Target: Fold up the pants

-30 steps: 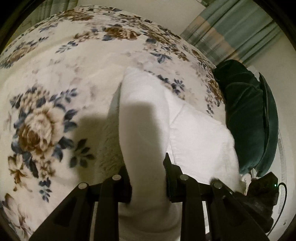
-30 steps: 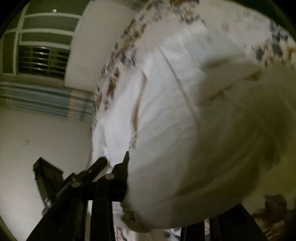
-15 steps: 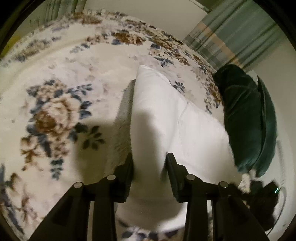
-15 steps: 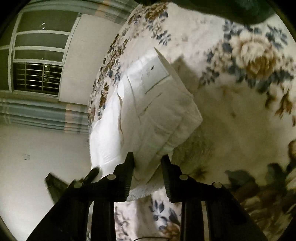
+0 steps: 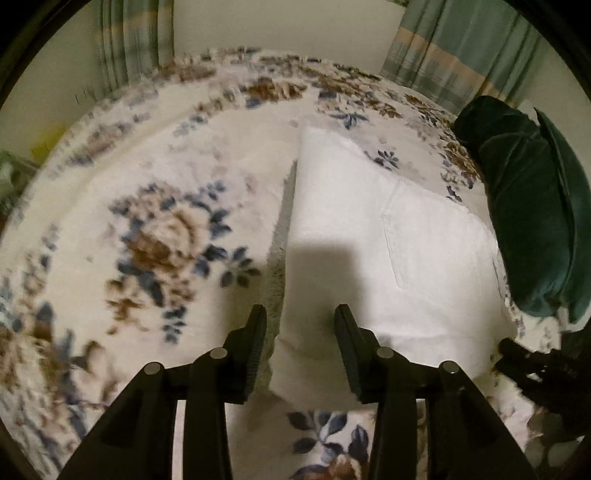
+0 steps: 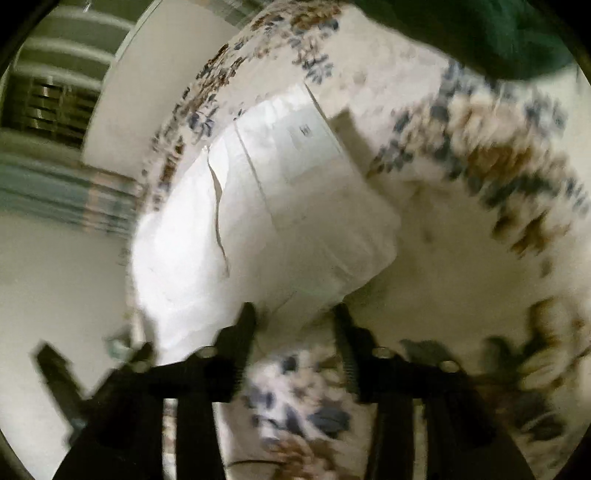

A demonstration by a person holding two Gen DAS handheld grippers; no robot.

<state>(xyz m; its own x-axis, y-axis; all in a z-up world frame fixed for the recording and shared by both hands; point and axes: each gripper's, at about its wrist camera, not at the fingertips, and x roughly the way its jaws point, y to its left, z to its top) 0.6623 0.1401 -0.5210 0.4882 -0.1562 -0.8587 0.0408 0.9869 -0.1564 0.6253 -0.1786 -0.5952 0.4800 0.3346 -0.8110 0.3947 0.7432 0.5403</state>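
The white pants (image 5: 369,240) lie folded in a flat block on the floral blanket (image 5: 155,236). My left gripper (image 5: 300,317) is open, its jaws on either side of the near corner of the fold and clear of the cloth. In the right wrist view the pants (image 6: 280,206) show a sewn label and a seam. My right gripper (image 6: 295,314) is open just above the pants' near edge, holding nothing. That view is blurred.
A dark green cushion (image 5: 528,221) lies on the blanket right of the pants and at the top of the right wrist view (image 6: 480,33). Striped curtains (image 5: 454,55) hang behind the bed. A barred window (image 6: 48,103) is on the wall.
Both grippers opened and let go of the pants, then drew back. The pants dropped from hanging to lying folded on the blanket.
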